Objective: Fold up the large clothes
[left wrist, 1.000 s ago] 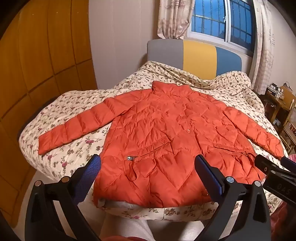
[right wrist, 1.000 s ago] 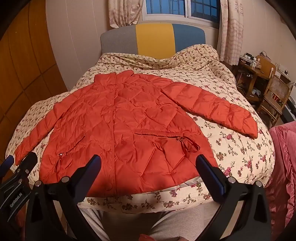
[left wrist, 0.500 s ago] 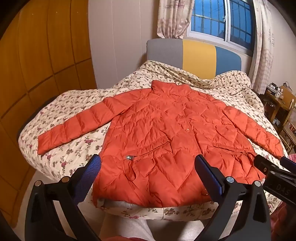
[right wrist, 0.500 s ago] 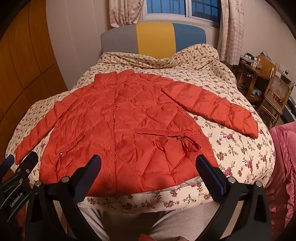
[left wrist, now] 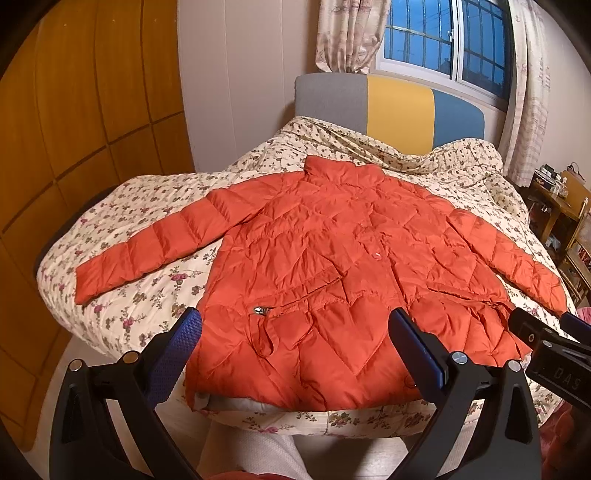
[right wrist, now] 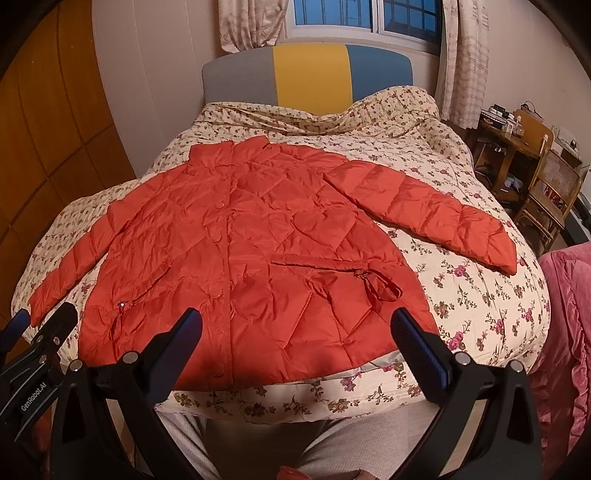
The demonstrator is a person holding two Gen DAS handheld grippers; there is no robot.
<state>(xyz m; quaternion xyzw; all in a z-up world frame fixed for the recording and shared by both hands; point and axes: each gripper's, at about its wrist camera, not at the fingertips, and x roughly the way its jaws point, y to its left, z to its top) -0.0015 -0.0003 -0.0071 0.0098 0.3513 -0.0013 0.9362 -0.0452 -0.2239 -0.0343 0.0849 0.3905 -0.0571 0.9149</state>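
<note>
We see an orange quilted jacket spread flat, front up, on the bed, which wears a floral quilt; its collar points toward the grey, yellow and blue headboard, its hem lies at the near edge of the bed; both sleeves are stretched out to the sides, one toward the wooden wardrobe, the other toward the chair and cluttered desk; the front is buttoned, and a drawstring loop rests by each pocket. Our left gripper hangs above the near hem with its blue-padded fingers spread wide, holding nothing and not touching the cloth; our right gripper hangs likewise over the hem, wide apart and empty, clear of the fabric; each gripper shows at the edge of the other's view, side by side. Below the bed edge a person's legs in pale trousers are visible; a pink cover lies off to the right; a curtained window sits above the headboard, dark blue outside.
</note>
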